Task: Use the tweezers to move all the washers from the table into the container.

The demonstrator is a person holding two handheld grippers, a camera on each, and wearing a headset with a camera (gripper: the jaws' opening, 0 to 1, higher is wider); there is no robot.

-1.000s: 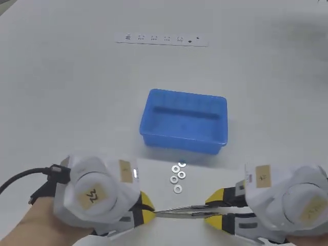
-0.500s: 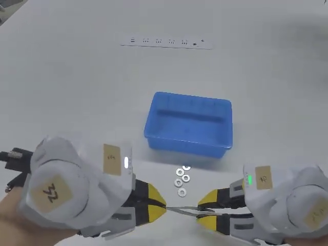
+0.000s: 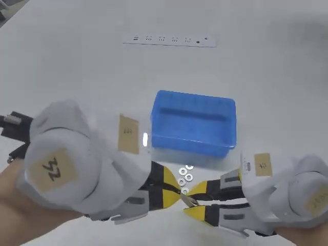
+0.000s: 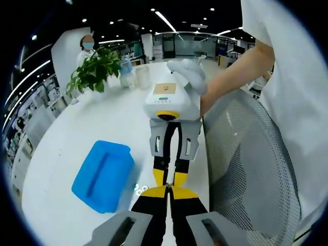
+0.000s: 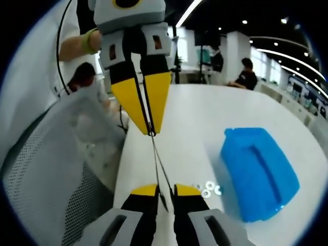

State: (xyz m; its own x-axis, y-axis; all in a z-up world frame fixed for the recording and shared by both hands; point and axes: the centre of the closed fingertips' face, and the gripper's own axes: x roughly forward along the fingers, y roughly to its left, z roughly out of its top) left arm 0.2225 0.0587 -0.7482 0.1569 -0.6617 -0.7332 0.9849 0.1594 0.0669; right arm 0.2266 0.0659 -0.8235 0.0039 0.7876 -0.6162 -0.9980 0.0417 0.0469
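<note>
1. The left gripper [image 3: 174, 190] has closed in on the right gripper [image 3: 197, 205]; their jaw tips nearly meet.
2. Both seem clamped on the tweezers [image 5: 158, 169] between them.
3. Washers [image 3: 185, 174] lie just beyond on the table [image 3: 77, 77], before the blue container [image 3: 195, 123].

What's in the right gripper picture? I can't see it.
Thin metal tweezers stretch between the yellow jaw tips of the right gripper at the bottom and the left gripper facing it from the top. To the right, a few small washers lie on the white table beside a blue container.
</note>
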